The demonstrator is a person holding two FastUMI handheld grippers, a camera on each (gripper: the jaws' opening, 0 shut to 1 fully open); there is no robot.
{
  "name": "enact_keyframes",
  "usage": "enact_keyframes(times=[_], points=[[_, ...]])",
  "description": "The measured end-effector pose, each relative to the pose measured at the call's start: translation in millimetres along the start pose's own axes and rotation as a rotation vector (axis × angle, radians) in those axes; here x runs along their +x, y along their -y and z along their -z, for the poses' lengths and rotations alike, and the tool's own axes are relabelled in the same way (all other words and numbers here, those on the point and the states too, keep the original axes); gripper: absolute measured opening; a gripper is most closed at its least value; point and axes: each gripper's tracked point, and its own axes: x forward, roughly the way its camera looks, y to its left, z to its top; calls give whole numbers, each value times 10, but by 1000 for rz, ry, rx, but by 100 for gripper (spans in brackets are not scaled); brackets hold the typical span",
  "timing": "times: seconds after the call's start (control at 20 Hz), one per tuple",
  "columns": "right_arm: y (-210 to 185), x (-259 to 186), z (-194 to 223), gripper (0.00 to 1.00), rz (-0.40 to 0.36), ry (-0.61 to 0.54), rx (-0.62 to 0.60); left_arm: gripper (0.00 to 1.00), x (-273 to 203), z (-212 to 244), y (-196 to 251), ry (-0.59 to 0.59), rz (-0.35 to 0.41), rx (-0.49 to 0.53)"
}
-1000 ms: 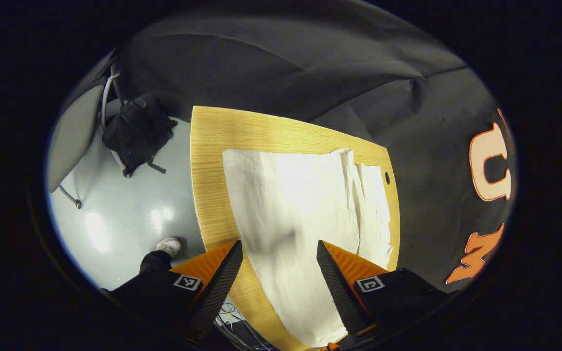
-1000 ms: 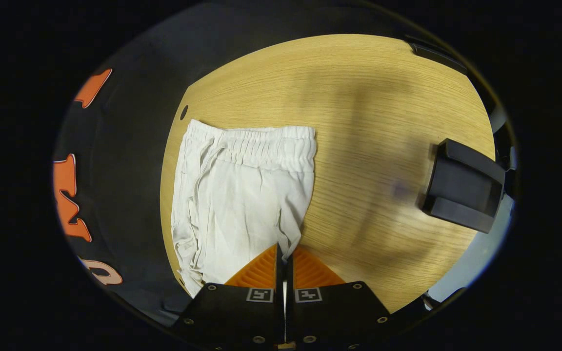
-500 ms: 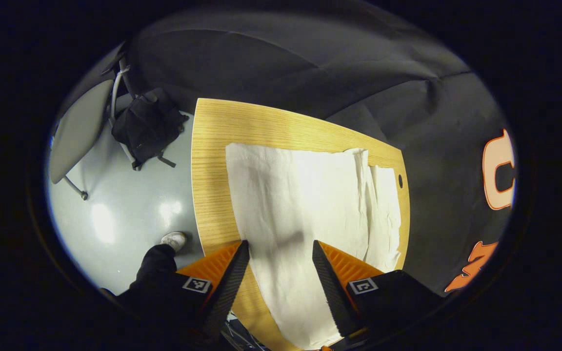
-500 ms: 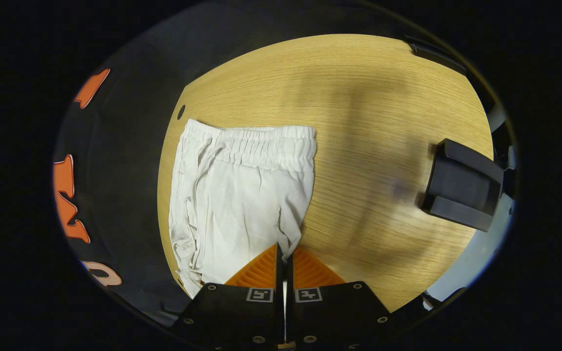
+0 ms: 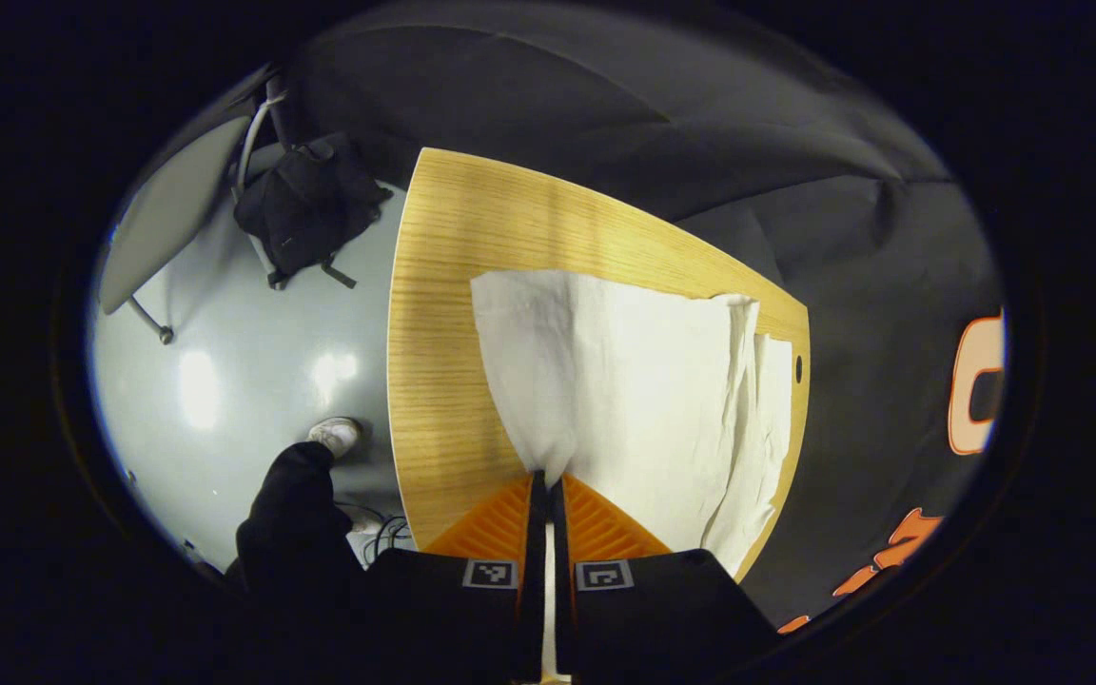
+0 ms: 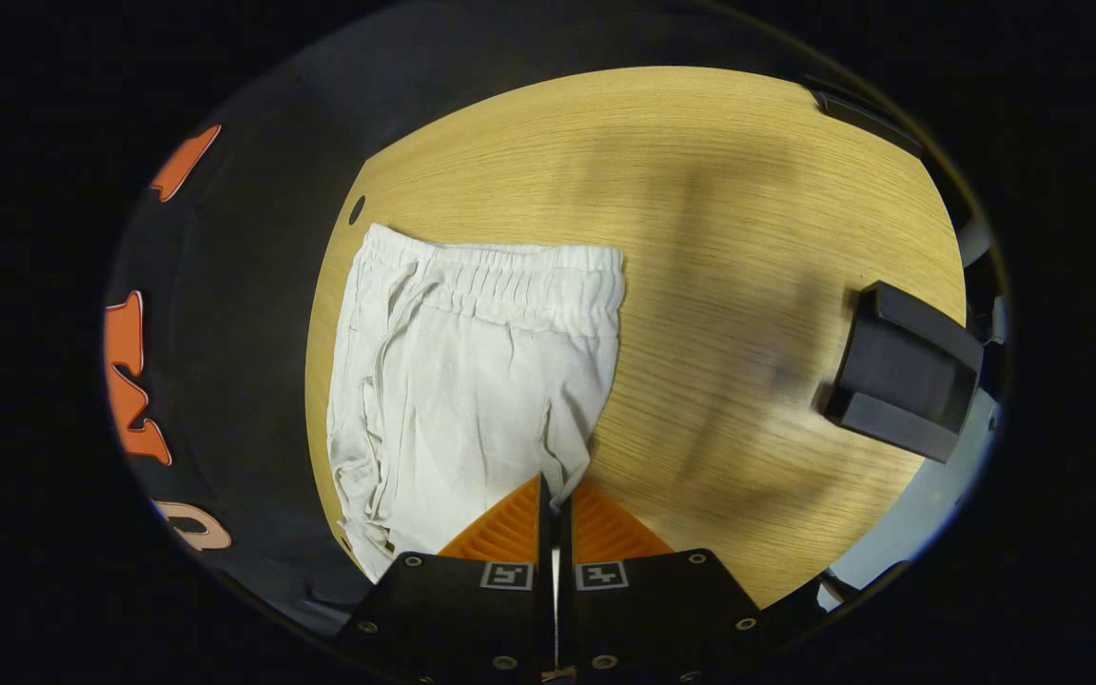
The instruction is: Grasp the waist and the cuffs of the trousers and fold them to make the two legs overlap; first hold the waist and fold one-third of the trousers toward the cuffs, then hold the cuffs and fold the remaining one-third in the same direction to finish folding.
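The white trousers (image 6: 472, 371) lie flat on the wooden table (image 6: 719, 190), toward its edge by the black cloth wall. In the right gripper view the gathered elastic waistband (image 6: 510, 276) runs across the garment's far end at about 12 o'clock from the fingers, with a drawstring trailing down the side at 10 o'clock. In the left gripper view the trousers (image 5: 643, 381) spread away toward 12 and 1 o'clock, a second layer of cloth showing as a narrow strip along the edge at 2 o'clock, near a small dark hole in the tabletop (image 5: 798, 368). The right gripper (image 6: 553, 490) has its fingers pressed together on the near edge of the fabric, which rises to a small peak between them. The left gripper (image 5: 545, 480) likewise pinches the near edge of the cloth, its fingers closed with fabric drawn up into the gap. At 3 o'clock in the right gripper view a black block-shaped object (image 6: 905, 381) sits at the table's edge. In the left gripper view, at 9 o'clock, grey floor (image 5: 225, 381) holds a person's dark sleeve or leg and a white shoe (image 5: 334, 435); at 10 o'clock a black bag (image 5: 305, 209) rests against a chair (image 5: 163, 224).
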Motion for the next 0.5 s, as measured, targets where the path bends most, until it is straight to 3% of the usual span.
enact_keyframes(times=[0.15, 0.3, 0.4, 0.5], points=[[-1, 8, 0, 2, 5, 1, -16, 5, 9, 6, -25, 4, 2, 40], [-26, -27, -4, 2, 15, 0, -50, 4, -94, 8, -68, 18, -69, 170], [-122, -110, -23, 1, -6, 0, -80, 4, -164, 19, 160, 37, -23, 248], [-242, -211, -58, 1, -37, 1, -103, 4, -259, 51, 420, 39, 36, 256]])
